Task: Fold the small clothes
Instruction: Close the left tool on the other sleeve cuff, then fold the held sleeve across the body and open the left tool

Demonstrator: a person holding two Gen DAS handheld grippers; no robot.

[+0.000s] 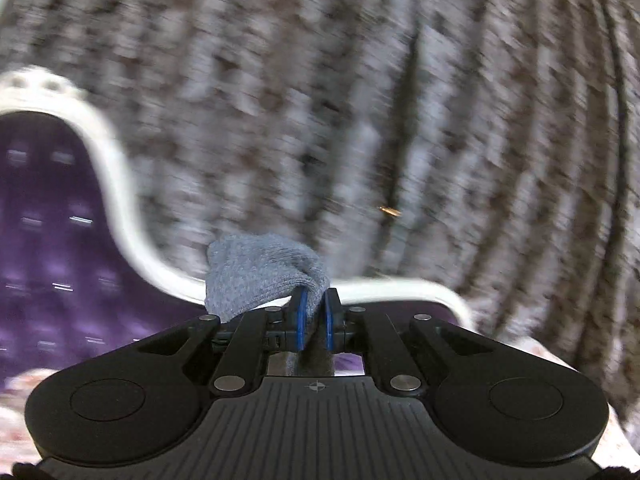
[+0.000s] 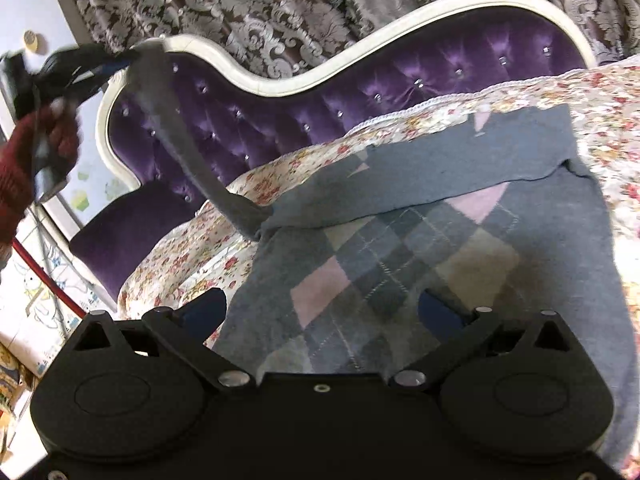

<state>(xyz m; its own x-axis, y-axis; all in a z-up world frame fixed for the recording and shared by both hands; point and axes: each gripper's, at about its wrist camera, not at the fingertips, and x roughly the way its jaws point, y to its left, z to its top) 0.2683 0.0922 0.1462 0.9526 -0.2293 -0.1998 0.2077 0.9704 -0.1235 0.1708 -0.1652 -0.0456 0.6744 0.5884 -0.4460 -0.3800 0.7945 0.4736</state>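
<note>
A small grey argyle sweater (image 2: 420, 248) lies on the flowered bed cover (image 2: 600, 128). One sleeve (image 2: 440, 172) is folded across its chest. The other sleeve (image 2: 176, 136) is stretched up and to the left. My left gripper (image 1: 315, 312) is shut on that sleeve's grey knit cuff (image 1: 260, 272); it also shows in the right wrist view (image 2: 116, 66), raised high at the upper left. My right gripper (image 2: 332, 312) is open and empty, low over the sweater's hem, one finger on each side of the argyle panel.
A purple tufted headboard (image 2: 360, 96) with a white frame stands behind the bed. Patterned grey-brown curtains (image 2: 280, 8) hang behind it. A white wall and colourful stickers (image 2: 40, 288) are at the left.
</note>
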